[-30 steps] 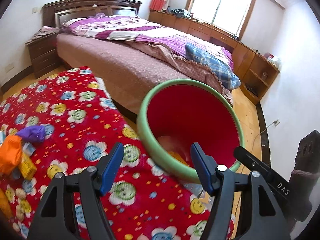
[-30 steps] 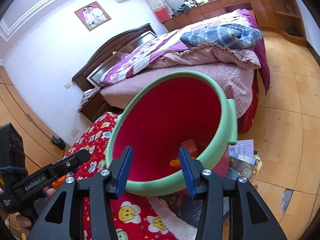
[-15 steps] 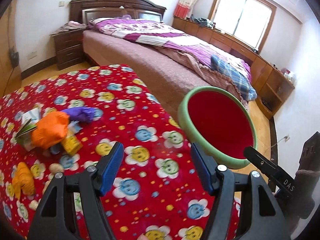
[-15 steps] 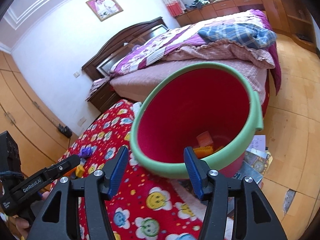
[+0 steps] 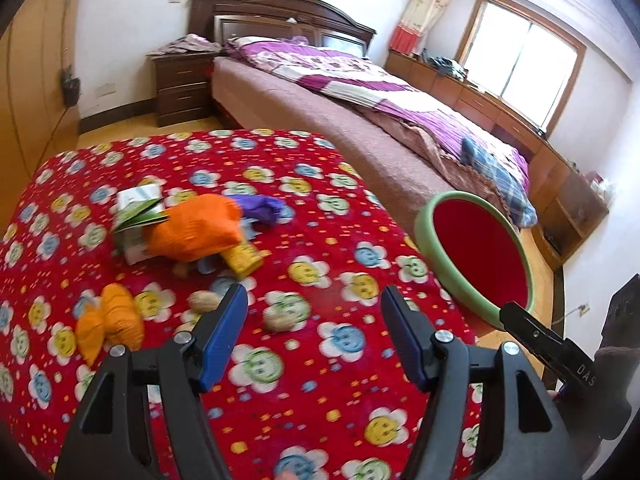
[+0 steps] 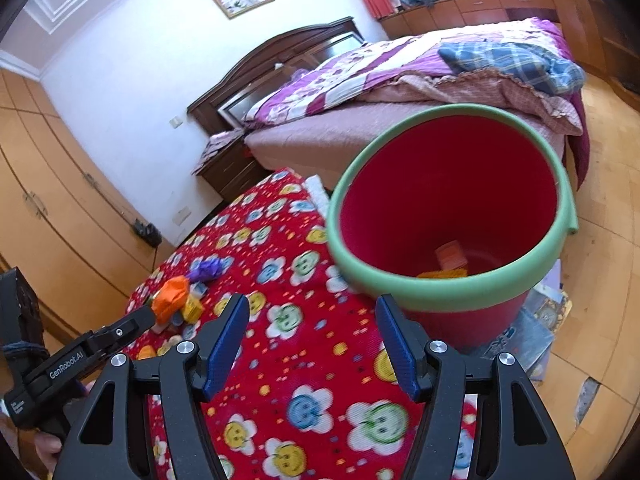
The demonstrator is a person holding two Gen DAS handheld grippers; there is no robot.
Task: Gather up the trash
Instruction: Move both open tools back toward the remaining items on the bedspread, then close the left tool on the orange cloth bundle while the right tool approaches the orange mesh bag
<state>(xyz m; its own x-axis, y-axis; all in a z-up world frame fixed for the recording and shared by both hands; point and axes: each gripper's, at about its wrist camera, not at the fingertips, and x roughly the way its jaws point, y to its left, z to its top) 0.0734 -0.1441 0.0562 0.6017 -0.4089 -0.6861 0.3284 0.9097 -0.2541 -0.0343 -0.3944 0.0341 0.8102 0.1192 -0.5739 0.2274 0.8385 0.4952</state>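
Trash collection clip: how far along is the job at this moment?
Done: some scraps already lie in the red bin. In hand: nothing; left gripper and right gripper are both empty, fingers apart. Left: the orange wrapper, purple scrap, yellow packet, carton and nuts on the red cloth.

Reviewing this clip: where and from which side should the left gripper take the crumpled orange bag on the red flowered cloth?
Best guess: pinch the orange bag across its puffed-up middle, coming down from above and the near side with the open left gripper. Its bulging top stands clear, while the white box and purple wrapper crowd its far edges and the yellow packet tucks under its near corner.
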